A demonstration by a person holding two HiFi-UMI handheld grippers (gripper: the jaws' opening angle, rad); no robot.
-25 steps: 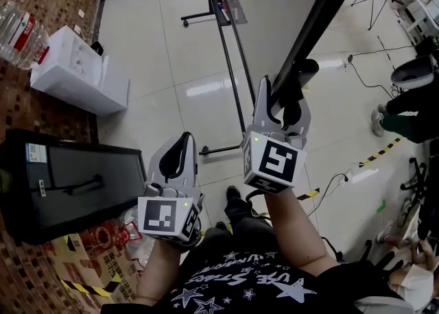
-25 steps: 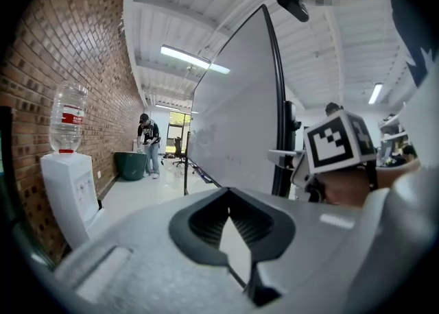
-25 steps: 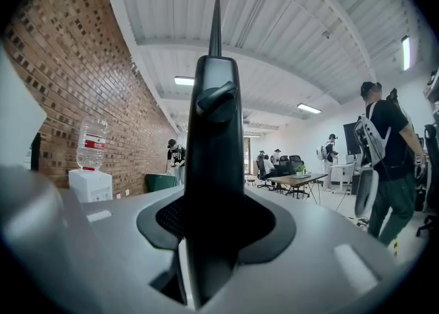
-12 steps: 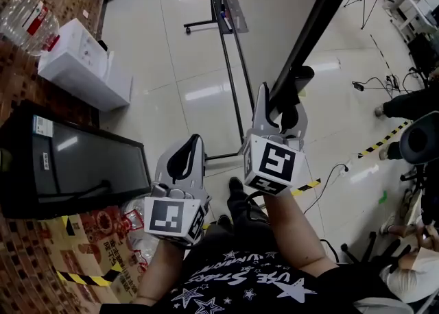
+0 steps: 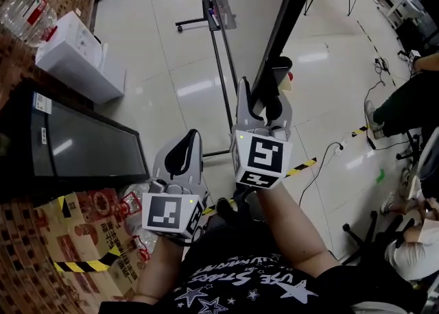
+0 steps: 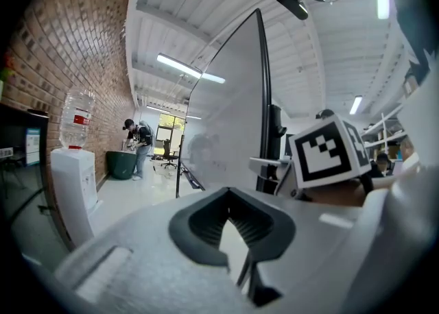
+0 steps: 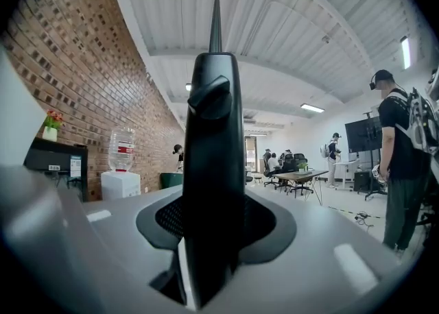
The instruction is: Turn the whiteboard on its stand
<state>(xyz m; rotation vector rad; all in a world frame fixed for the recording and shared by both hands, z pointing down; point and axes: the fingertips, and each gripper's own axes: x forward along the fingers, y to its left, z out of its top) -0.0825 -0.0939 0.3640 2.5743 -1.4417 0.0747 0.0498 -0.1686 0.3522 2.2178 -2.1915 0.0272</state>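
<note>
The whiteboard [image 5: 285, 25] shows edge-on in the head view as a long black frame running up to the right, on a thin black stand [image 5: 221, 52] with a marker tray. My right gripper [image 5: 266, 97] is shut on the board's lower black edge, one finger on each side. In the right gripper view the black frame [image 7: 212, 155] fills the gap between the jaws [image 7: 209, 237]. My left gripper [image 5: 186, 142] hangs lower and to the left, shut and holding nothing, apart from the board. The left gripper view shows the board's pale face [image 6: 226, 121] ahead.
A white water dispenser [image 5: 79, 62] with its bottle [image 5: 24, 11] stands at the left by a brick wall. Below it are a black cabinet [image 5: 75, 148] and red-printed cartons [image 5: 89, 230]. A seated person [image 5: 405, 100], floor cables and yellow-black tape [image 5: 302, 167] lie right.
The board's edge and my right gripper have swung left together, the grip unchanged, and the edge now stands steeper in the head view. The left gripper stays low and empty.
</note>
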